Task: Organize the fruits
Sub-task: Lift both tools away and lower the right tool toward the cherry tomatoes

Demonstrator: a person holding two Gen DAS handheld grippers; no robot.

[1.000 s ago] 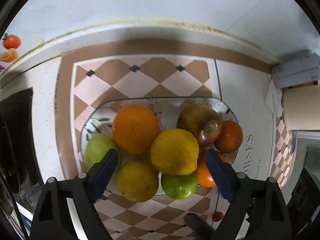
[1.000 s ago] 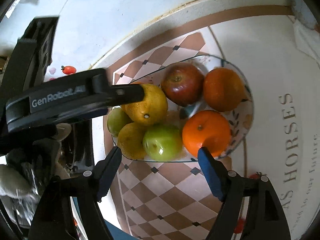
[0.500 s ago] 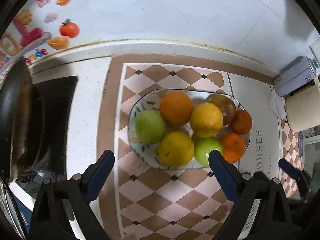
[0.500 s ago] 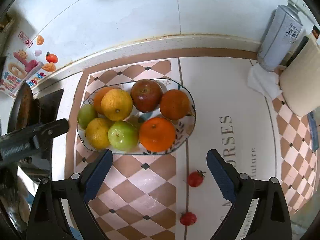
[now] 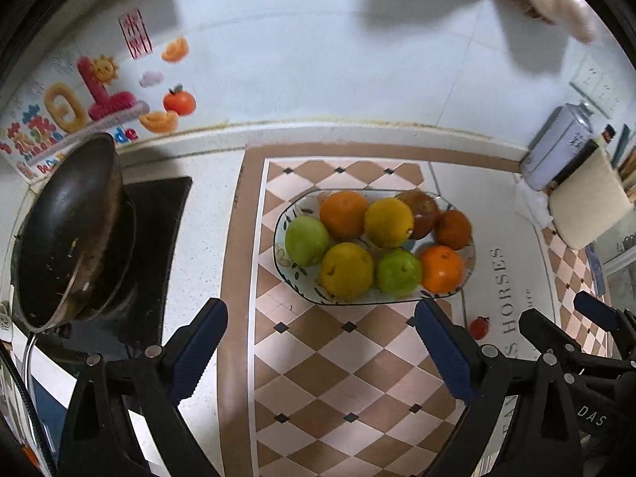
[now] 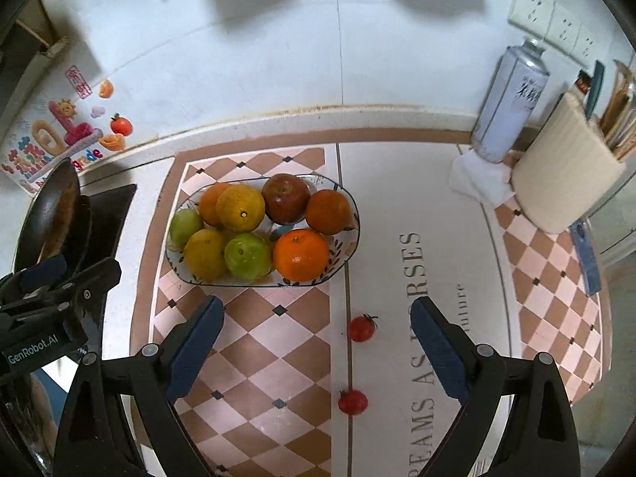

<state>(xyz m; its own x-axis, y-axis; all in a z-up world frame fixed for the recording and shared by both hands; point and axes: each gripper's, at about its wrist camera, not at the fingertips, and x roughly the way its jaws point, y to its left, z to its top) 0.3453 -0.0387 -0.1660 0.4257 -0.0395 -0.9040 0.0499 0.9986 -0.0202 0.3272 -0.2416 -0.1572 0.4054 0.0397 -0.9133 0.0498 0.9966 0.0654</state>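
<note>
A patterned oval bowl (image 5: pixel 286 262) (image 6: pixel 346 252) on the checked mat holds several fruits: oranges (image 5: pixel 441 268) (image 6: pixel 301 254), yellow citrus (image 5: pixel 387 222) (image 6: pixel 240 207), green apples (image 5: pixel 306 240) (image 6: pixel 247 255) and a red apple (image 6: pixel 285 198). Two cherry tomatoes (image 6: pixel 361 328) (image 6: pixel 352 401) lie on the mat in front of the bowl; one shows in the left wrist view (image 5: pixel 478 328). My left gripper (image 5: pixel 320 342) is open and empty, pulled back from the bowl. My right gripper (image 6: pixel 316 336) is open and empty above the tomatoes.
A dark wok (image 5: pixel 67 226) (image 6: pixel 51 214) sits on the stove at left. A spray can (image 6: pixel 510 103), a white cloth (image 6: pixel 477 179) and a beige holder (image 6: pixel 564 183) stand at the back right. The left gripper body (image 6: pixel 47 310) shows in the right view.
Both grippers have drawn back and up from the bowl, so it looks smaller and farther. The tomatoes and the wok have come into view. Both jaws stayed open.
</note>
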